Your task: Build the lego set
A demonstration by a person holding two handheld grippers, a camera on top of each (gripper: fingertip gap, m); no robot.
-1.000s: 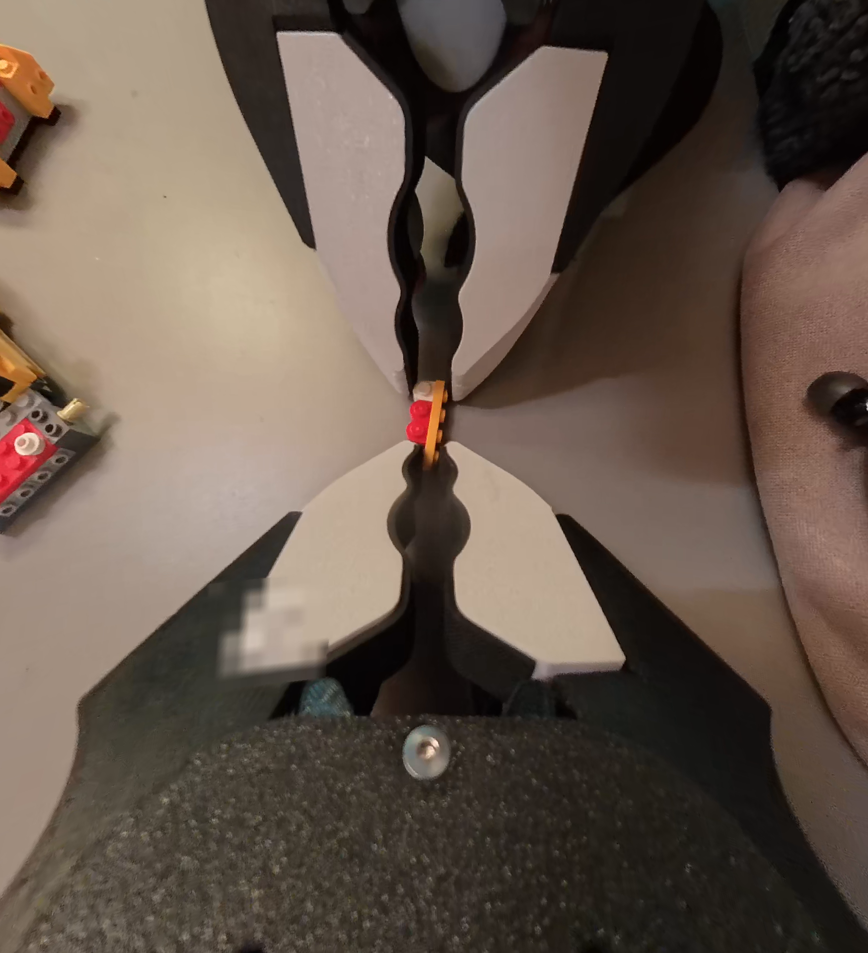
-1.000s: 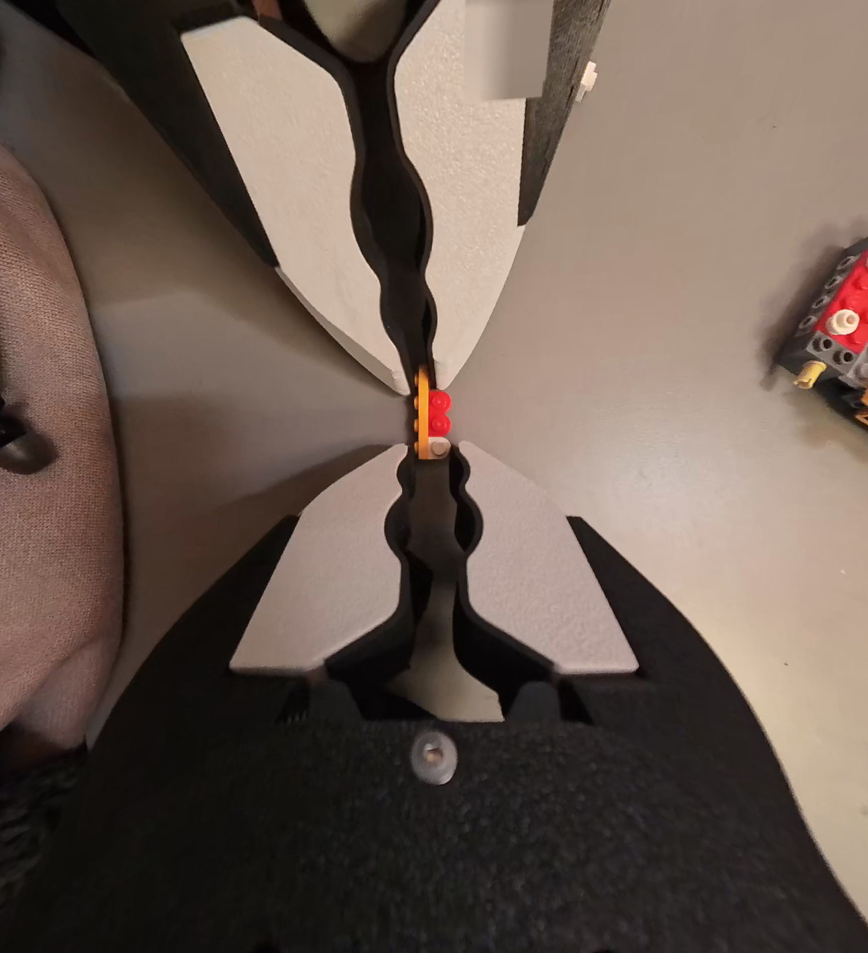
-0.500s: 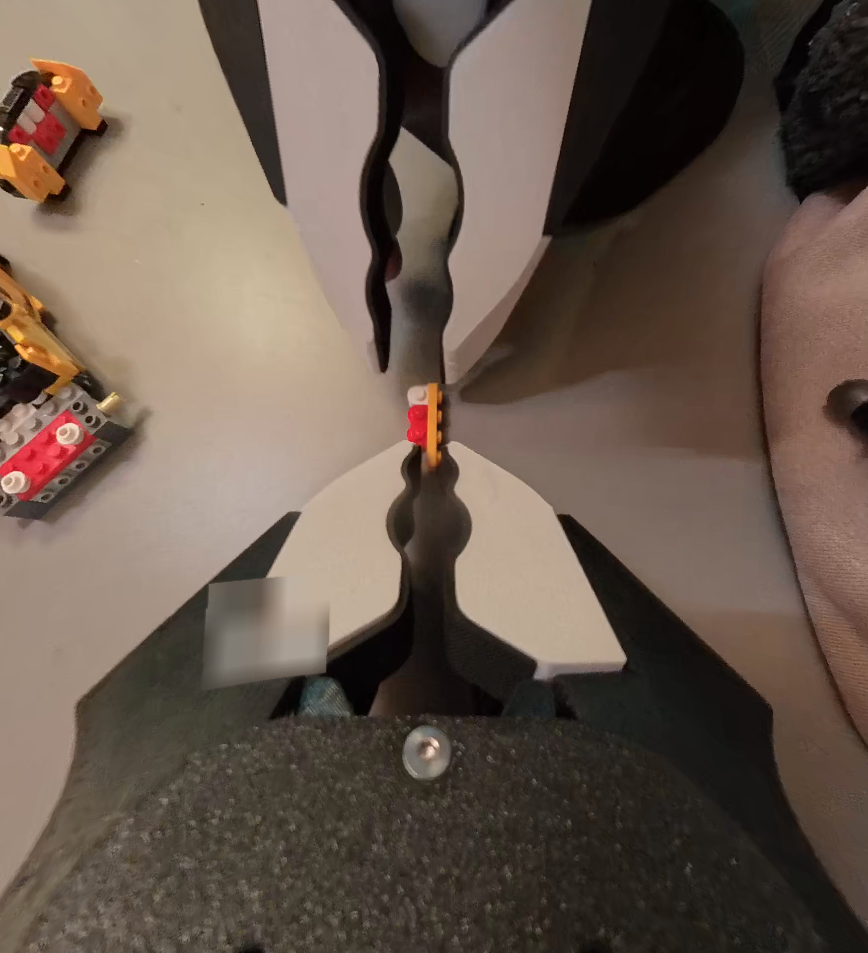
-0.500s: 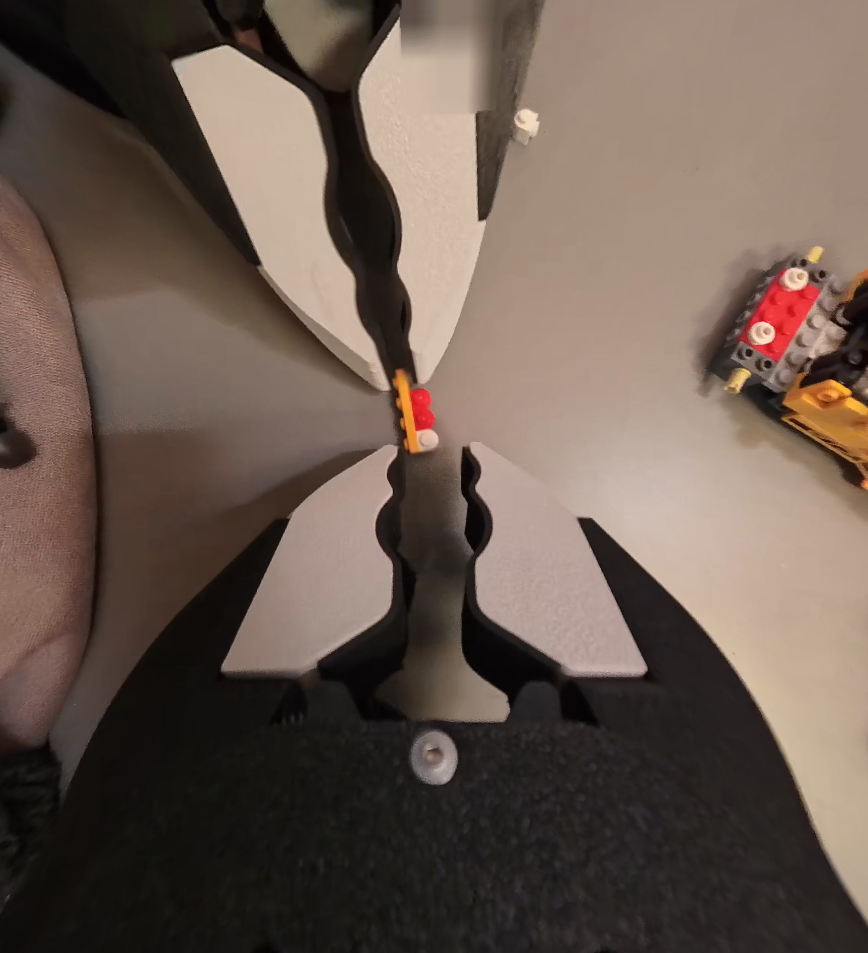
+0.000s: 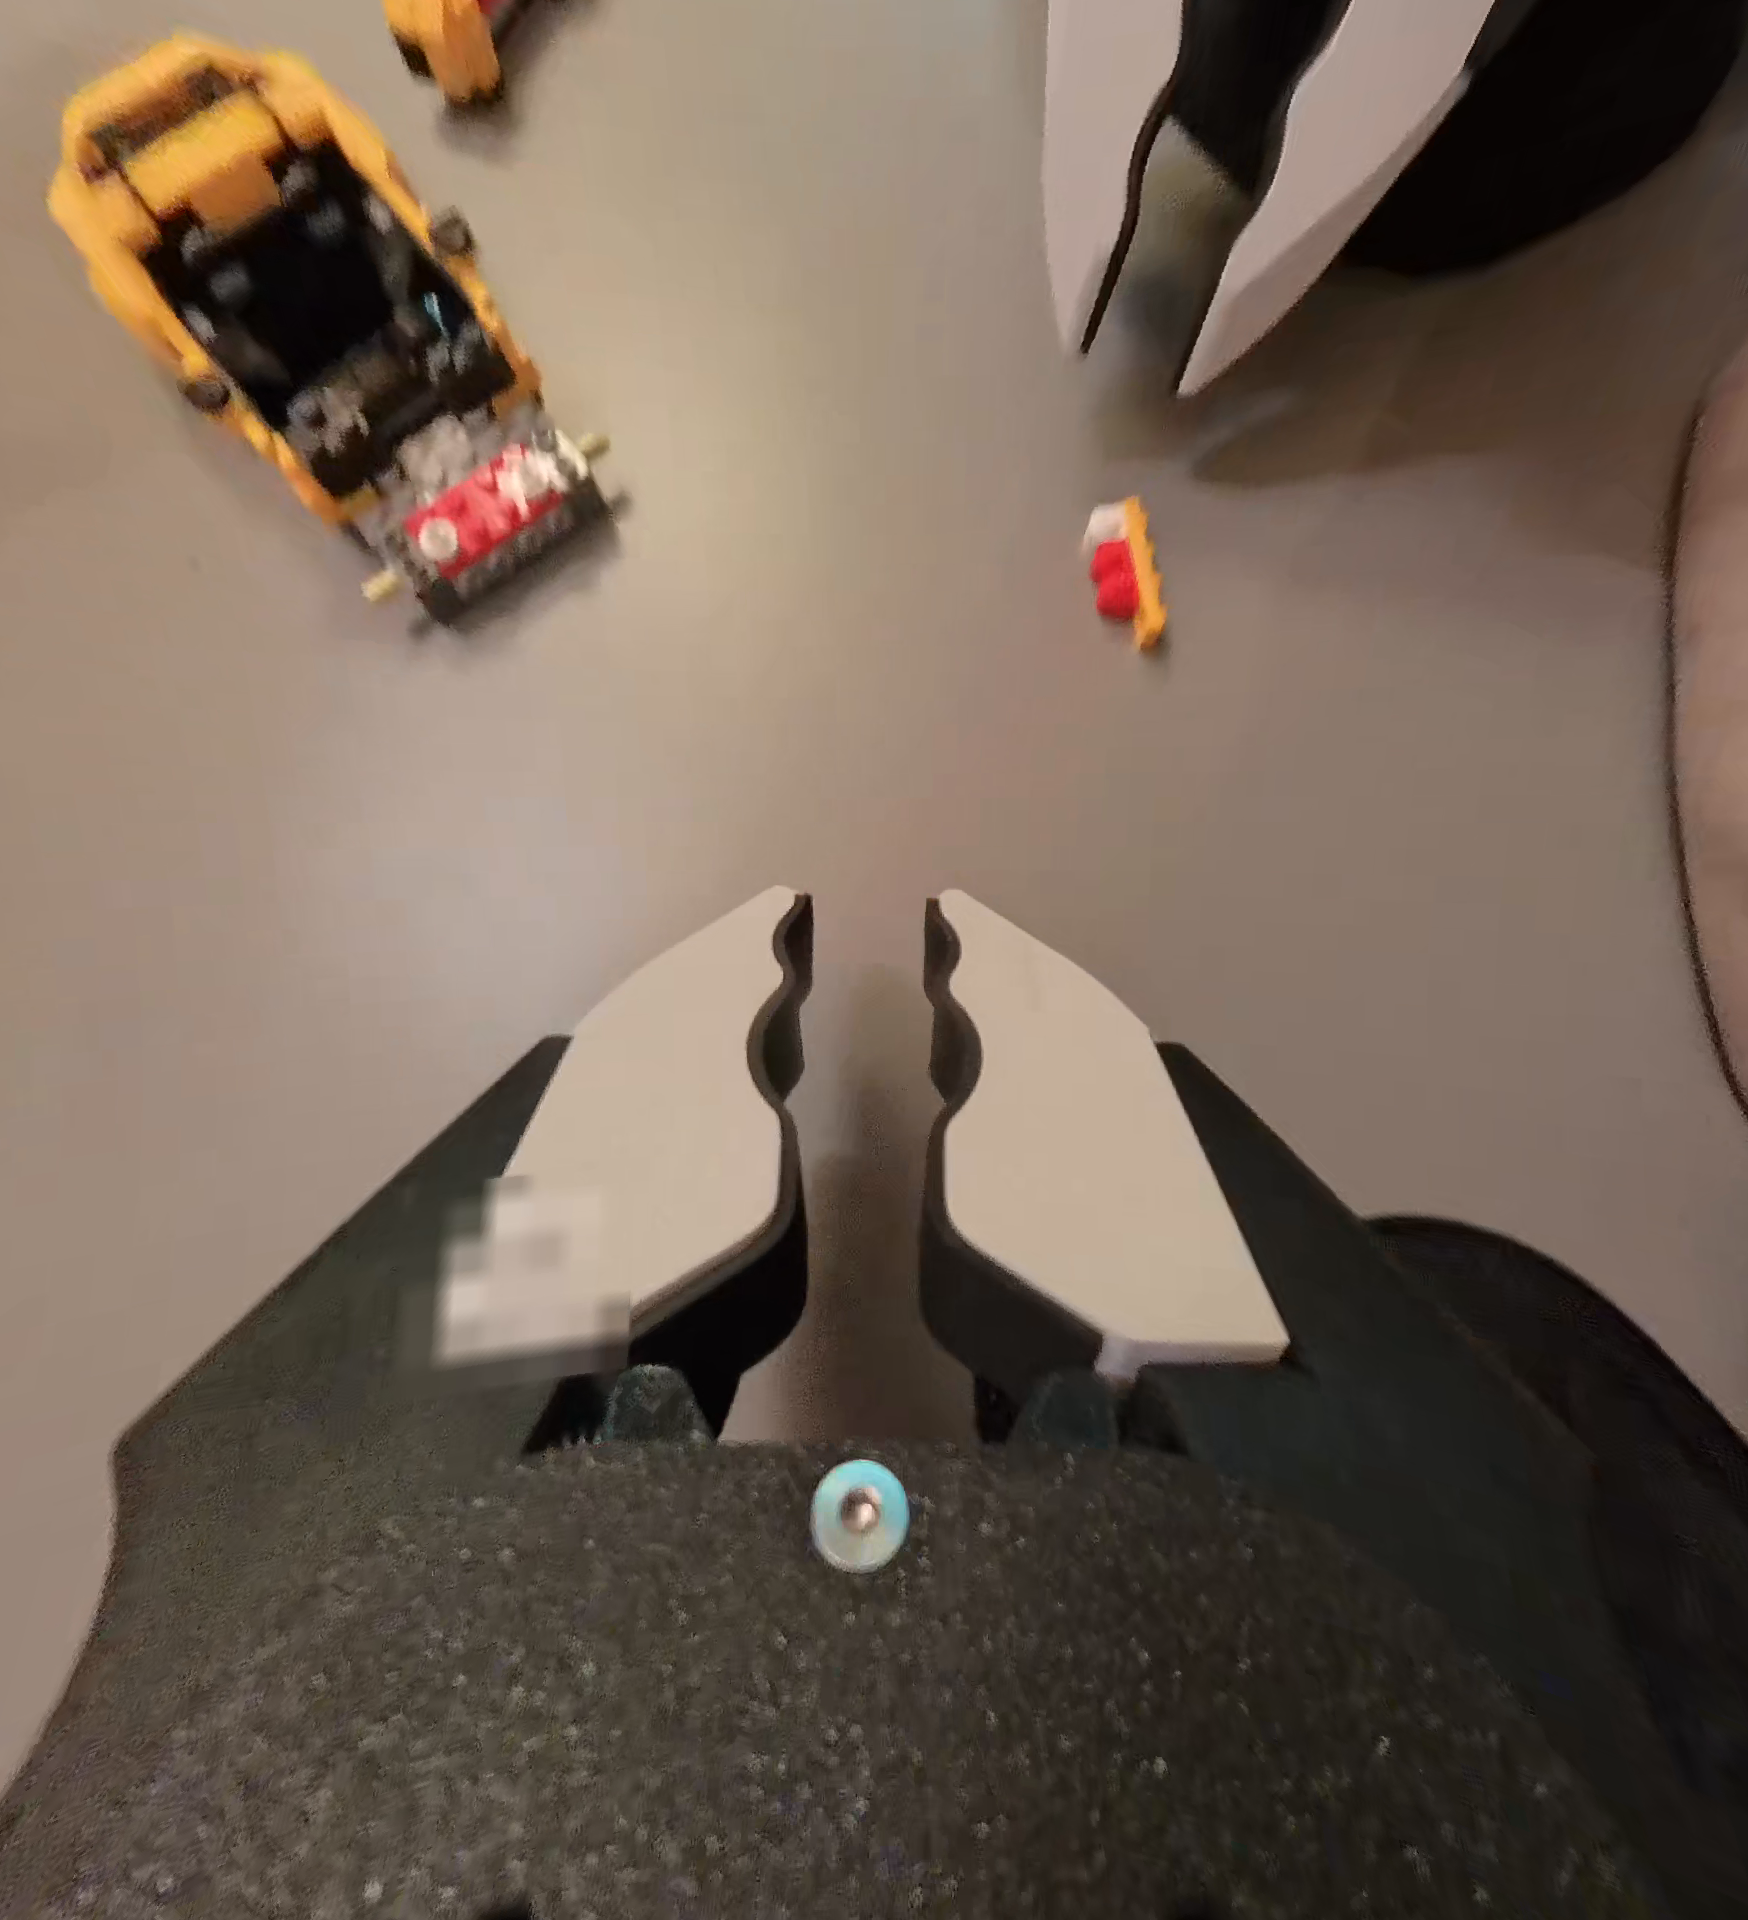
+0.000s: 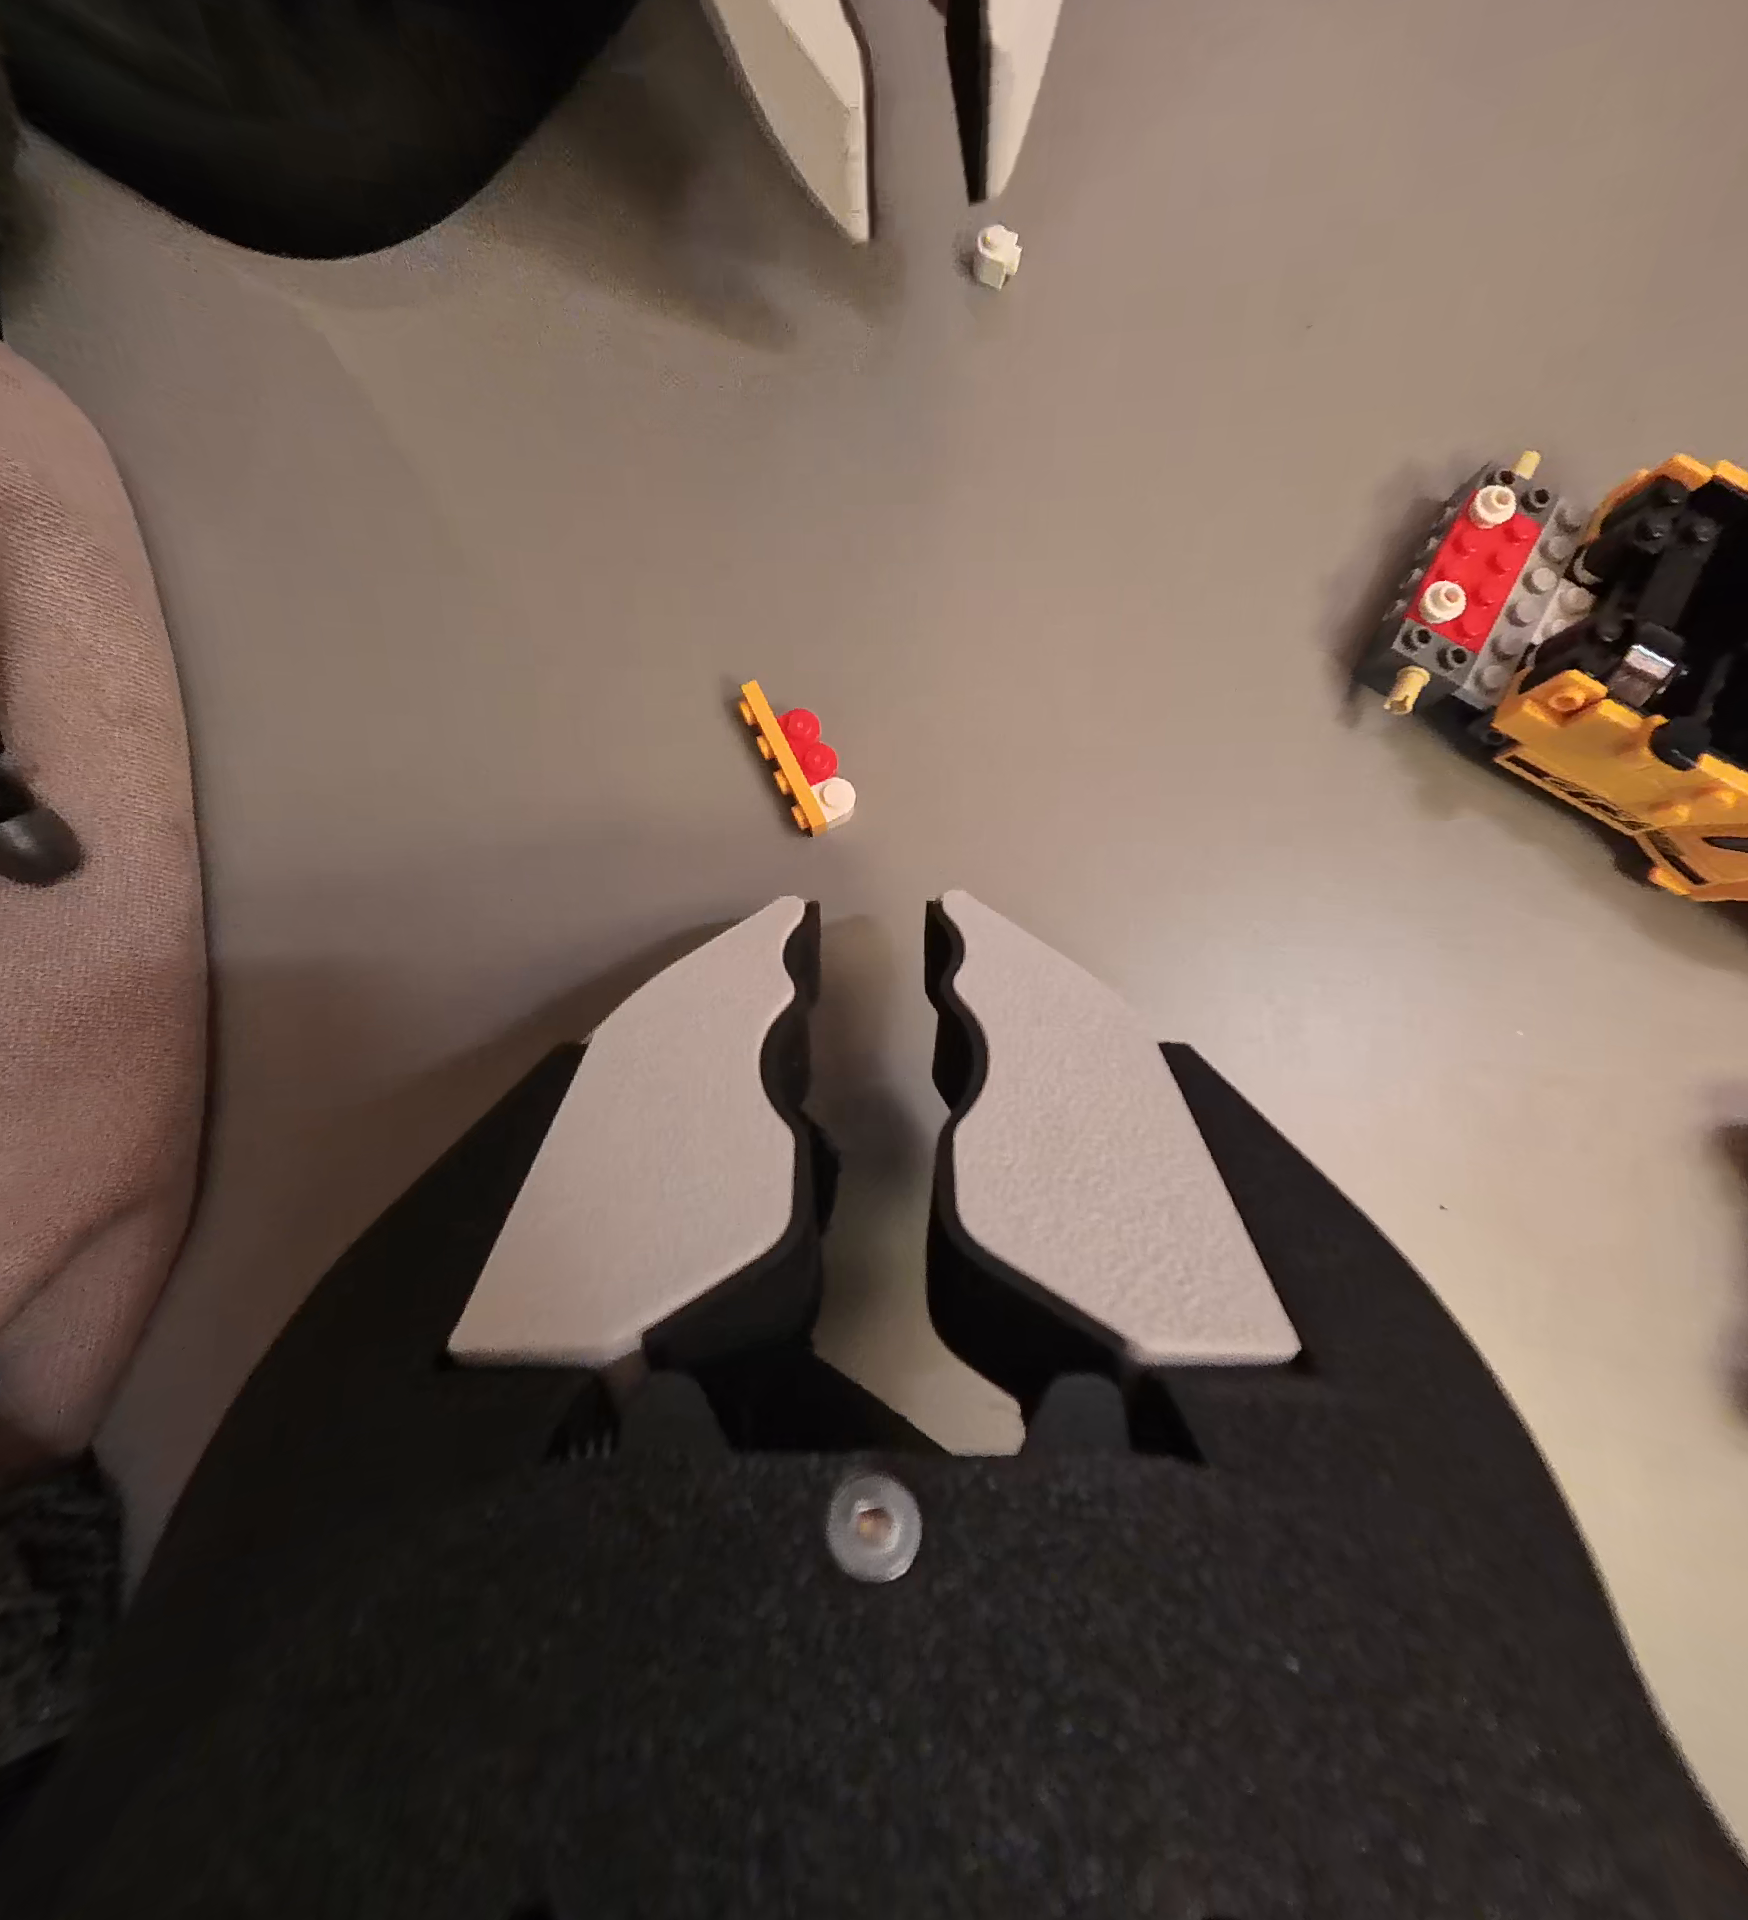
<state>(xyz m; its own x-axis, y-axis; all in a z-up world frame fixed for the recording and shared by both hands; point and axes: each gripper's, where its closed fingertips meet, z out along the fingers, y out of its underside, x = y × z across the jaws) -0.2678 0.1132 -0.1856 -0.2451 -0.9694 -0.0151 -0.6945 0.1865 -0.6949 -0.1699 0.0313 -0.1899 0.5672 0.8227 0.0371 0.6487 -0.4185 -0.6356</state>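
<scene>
The yellow car [image 5: 298, 301] sits at ten o'clock in the left wrist view, not finished yet. A moment ago both tools pinched the little orange plate with red and white bits [image 5: 1124, 571] between them. Now they have let go and pulled back. The little piece lies alone on the grey counter [image 5: 745, 727], at one o'clock. The left gripper [image 5: 868, 914] has its jaws a little way apart and holds nothing. The right gripper [image 6: 872, 914] is the same, with the piece [image 6: 805, 761] just ahead at eleven o'clock. The small part looks done and is likely ready to go on the car [image 6: 1628, 665]. A tiny white stud [image 6: 995, 255] waits at twelve o'clock.
</scene>
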